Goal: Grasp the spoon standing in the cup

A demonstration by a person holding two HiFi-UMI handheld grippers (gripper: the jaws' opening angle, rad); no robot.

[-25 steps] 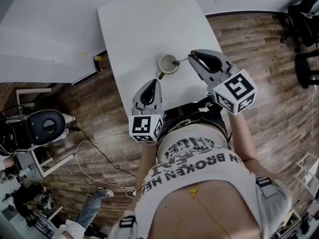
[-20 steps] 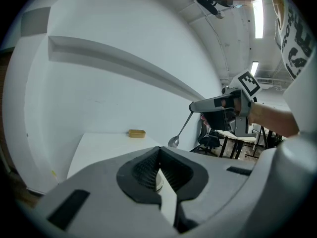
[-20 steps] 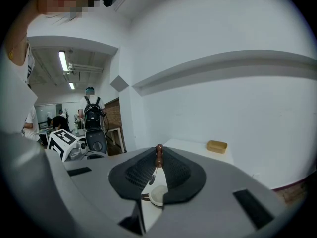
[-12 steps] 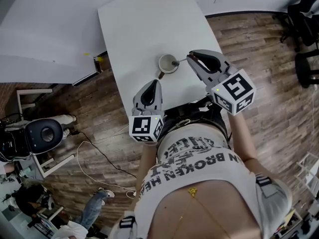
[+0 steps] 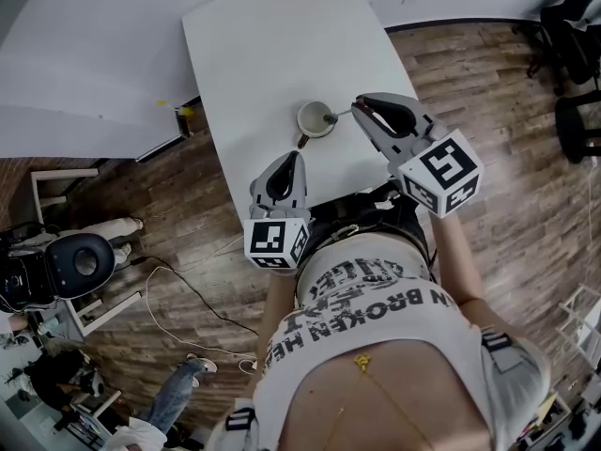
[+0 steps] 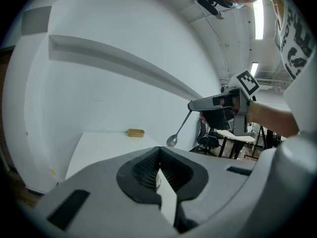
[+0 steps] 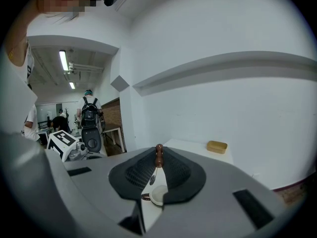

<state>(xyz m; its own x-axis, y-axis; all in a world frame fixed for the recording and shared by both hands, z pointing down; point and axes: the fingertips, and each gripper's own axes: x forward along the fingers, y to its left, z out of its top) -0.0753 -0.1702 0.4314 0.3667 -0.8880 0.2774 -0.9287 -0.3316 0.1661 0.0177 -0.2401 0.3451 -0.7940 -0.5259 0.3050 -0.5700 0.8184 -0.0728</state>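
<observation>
In the head view, the cup (image 5: 317, 120) sits on the white table (image 5: 254, 45) just above the middle of the frame. The spoon (image 5: 343, 114) slants from it toward the right gripper (image 5: 359, 108), whose jaws are narrowed onto the handle. The left gripper (image 5: 297, 156) hangs lower in the frame, near the cup but apart from it.

In the left gripper view, that gripper's jaws meet at their tips, low in the centre, with nothing pinched. At the upper right the spoon (image 6: 181, 125) dangles from the other gripper with its bowl fully showing, so it looks clear of the cup, which is hidden here.

In the right gripper view, the pads pinch the brown handle end (image 7: 158, 155) at centre frame, at their very tips. The cup (image 7: 157, 196) lies below.

A hold this far out on the handle may let the spoon swing. Even pressure, a level wrist and a slow, straight rise should spare the rim a knock.
</observation>
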